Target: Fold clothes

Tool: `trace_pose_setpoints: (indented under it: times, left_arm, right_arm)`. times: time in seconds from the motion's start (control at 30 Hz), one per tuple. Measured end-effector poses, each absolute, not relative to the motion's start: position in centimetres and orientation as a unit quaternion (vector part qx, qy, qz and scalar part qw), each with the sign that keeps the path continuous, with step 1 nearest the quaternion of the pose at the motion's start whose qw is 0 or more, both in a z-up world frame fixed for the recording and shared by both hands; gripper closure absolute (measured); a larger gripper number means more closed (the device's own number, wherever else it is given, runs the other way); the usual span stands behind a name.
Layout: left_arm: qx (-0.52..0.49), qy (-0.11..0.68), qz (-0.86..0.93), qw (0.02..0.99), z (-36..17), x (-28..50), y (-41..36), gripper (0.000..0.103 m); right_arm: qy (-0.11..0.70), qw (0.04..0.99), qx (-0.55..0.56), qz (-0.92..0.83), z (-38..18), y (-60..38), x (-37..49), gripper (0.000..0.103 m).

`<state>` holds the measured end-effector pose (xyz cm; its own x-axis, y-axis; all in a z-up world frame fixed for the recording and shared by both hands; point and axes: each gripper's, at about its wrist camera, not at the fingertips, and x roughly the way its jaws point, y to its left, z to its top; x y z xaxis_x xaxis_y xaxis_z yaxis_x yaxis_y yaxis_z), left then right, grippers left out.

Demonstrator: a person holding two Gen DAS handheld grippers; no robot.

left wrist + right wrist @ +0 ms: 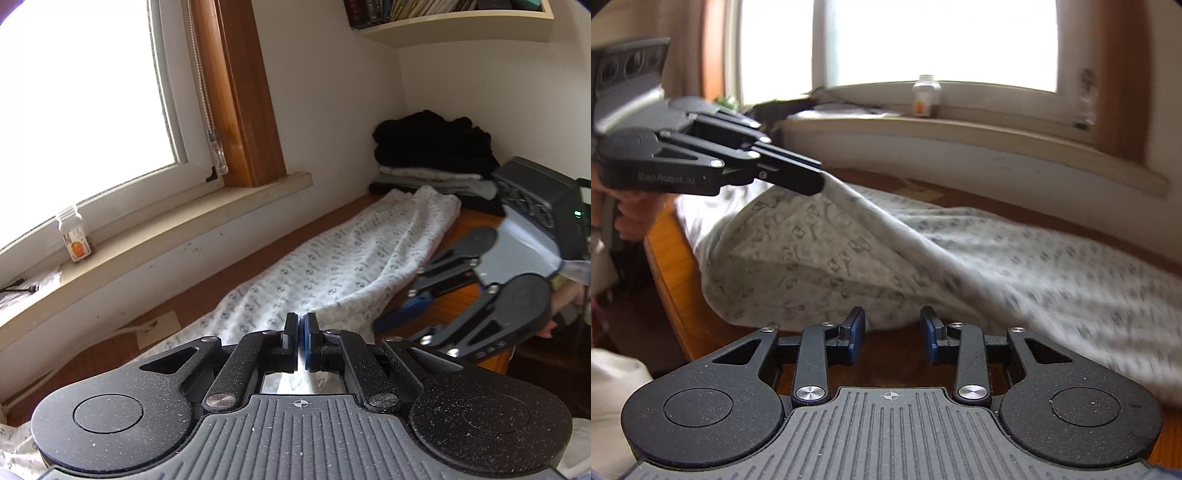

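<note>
One patterned garment was in work, and the fold was hardly begun.

The left gripper (298, 334) was clamped on an edge of the patterned cloth (332, 266) and held it lifted off the wooden table (668, 266). The right gripper (893, 334) stood half open at the near hem with nothing between its pads. The rest of the cloth lay stretched along the table toward the far corner, where a folded pile (432, 155) already stood. The only container seen was a small jar (75, 236) on the windowsill (184, 221); its contents were not clear.

Garment (332, 266) on table (192, 295), below windowsill (147, 236)
</note>
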<state>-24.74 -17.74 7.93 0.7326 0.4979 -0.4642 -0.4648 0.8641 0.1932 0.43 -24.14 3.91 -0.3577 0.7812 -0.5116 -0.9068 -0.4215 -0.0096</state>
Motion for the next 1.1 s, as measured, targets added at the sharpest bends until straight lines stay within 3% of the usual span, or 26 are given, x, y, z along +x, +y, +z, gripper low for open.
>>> trace_pose_setpoints:
  times: [0.3, 0.47, 0.73, 1.1]
  left_arm:
    - [-0.003, 0.246, 0.244, 0.938, 7.8, -25.7, -17.3, 0.097]
    - [-0.024, 0.234, 0.283, 0.930, 8.2, -27.0, -13.6, 0.097]
    - [-0.059, 0.319, 0.345, 0.881, 2.2, -26.5, -3.9, 0.097]
    - [-0.111, 0.297, 0.351, 0.881, 1.0, -28.9, -2.0, 0.097]
  right_arm:
    - [0.169, 0.510, -0.254, 0.804, 3.6, -22.0, 0.3, 0.063]
    - [0.196, 0.513, -0.209, 0.809, 3.8, -21.9, 1.1, 0.063]
    - [0.196, 0.527, -0.237, 0.792, 3.4, -20.7, -0.3, 0.063]
    - [0.183, 0.550, -0.241, 0.779, 3.2, -25.5, -0.3, 0.063]
